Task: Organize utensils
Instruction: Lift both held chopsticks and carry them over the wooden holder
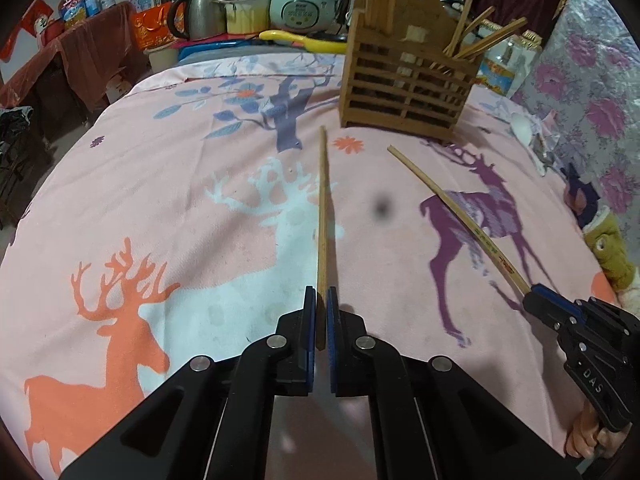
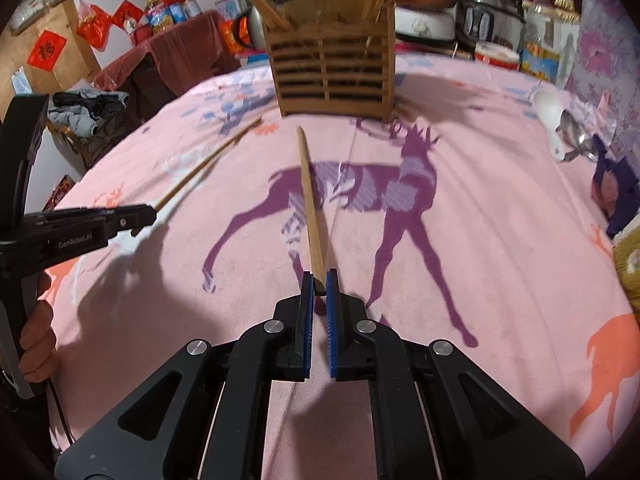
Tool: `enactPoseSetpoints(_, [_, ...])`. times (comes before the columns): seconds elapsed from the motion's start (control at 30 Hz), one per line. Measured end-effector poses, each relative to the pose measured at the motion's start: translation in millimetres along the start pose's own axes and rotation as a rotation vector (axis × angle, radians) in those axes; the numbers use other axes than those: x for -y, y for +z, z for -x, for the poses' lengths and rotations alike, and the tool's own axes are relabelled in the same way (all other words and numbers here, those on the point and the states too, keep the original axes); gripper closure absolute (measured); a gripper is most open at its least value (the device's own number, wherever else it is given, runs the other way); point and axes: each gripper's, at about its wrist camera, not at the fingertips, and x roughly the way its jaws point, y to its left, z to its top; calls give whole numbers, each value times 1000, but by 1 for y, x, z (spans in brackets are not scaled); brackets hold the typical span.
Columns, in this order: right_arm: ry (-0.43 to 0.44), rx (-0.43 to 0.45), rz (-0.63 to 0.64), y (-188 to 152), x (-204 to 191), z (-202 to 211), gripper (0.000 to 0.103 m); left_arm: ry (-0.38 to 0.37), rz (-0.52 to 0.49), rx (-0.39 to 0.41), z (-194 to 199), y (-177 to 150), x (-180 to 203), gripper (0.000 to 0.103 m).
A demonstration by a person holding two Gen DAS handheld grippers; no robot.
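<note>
two grippers, two loose chopsticks, one wooden holder (image 1: 404, 76) with more sticks bunched in both end compartments. the left gripper (image 1: 321, 300) is pinched tight on the near end of one chopstick (image 1: 322, 200); the right gripper (image 2: 319, 282) is clamped the same way on the second chopstick (image 2: 310, 196). both sticks run lengthwise away from the jaws, far tips aimed toward the holder's base and stopping just short of it. the pink deer cloth (image 1: 160, 184) lies bare between and to the left, its edge dropping off at far left; a white spoon (image 2: 550, 114) and a metal one sit near the right edge.
</note>
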Motion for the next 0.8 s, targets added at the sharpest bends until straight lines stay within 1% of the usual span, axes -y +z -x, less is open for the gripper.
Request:
enactPoseSetpoints(0.1, [-8,69,-4,3,0,17,96,-1,6,25,14,-5,2,98])
enactPoseSetpoints(0.27, [10,189,-37,10,3,54,97,19,-31,83,43,-5,14,98])
enactPoseSetpoints(0.43, [8,297,-32,23,0,98,97,10,-72,175,89,6,31,98])
enactPoseSetpoints(0.57, [25,375,-21,35,-5,131,97,-15,-102,237,125,17,46,98])
enactPoseSetpoints(0.67, [37,401,-18,38,-8,141,97,-33,-125,265,142,22,56,98])
enactPoseSetpoints(0.73, [39,400,-21,39,-9,140,97,-47,-133,267,145,24,60,98])
enactPoseSetpoints(0.8, [36,391,-30,39,-8,135,97,-38,-144,257,140,25,64,98])
